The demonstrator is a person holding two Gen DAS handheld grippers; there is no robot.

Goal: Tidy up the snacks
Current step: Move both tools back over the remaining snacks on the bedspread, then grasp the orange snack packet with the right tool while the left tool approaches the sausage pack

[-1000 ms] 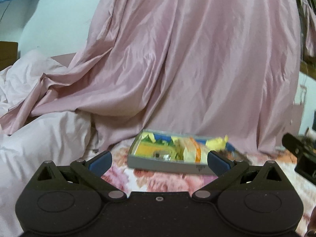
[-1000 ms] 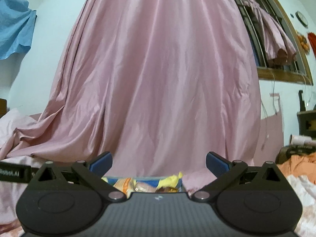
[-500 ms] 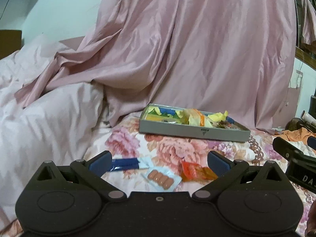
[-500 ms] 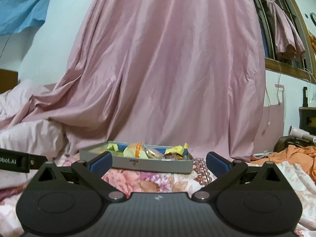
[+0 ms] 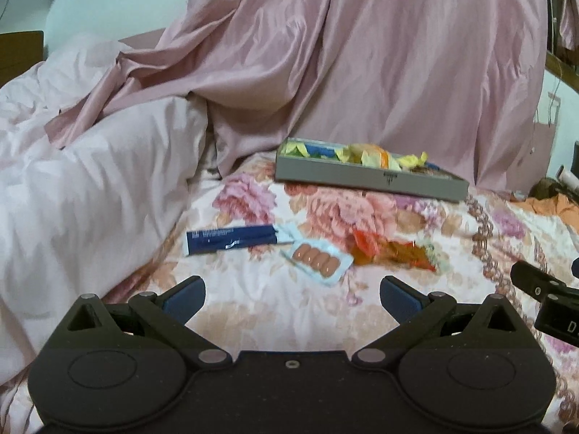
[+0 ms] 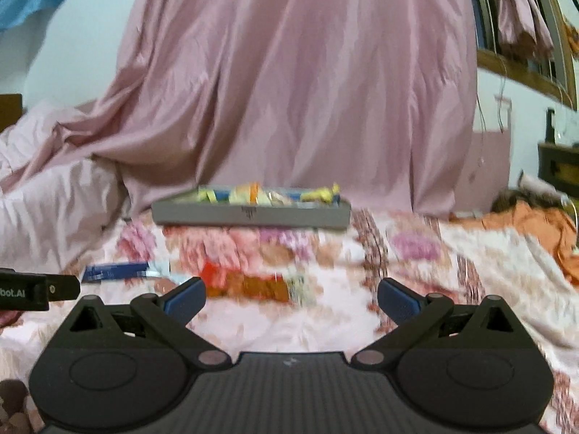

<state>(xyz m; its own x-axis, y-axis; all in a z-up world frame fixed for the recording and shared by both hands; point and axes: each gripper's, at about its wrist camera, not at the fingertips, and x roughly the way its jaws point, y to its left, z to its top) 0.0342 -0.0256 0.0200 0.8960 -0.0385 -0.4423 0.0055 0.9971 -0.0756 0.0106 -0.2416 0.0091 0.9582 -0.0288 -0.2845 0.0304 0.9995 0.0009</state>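
Note:
A grey tray holding several colourful snack packets rests on the floral bedspread at the back; the same tray shows in the right wrist view. In front of it lie three loose snacks: a dark blue stick pack, a pale blue packet of small sausages and an orange-red wrapper. My left gripper hovers open just short of the sausage packet. My right gripper is open too, near the blurred orange-red wrapper and the blue stick pack.
A pink curtain hangs behind the tray. A rumpled pale pink duvet rises on the left. Orange cloth and clutter lie at the right. The right gripper's body pokes in at the left view's right edge.
Both views have tilted down and pulled back. The loose snacks in front of the tray came into sight, and the tray now sits farther up in both views. Both grippers stayed open.

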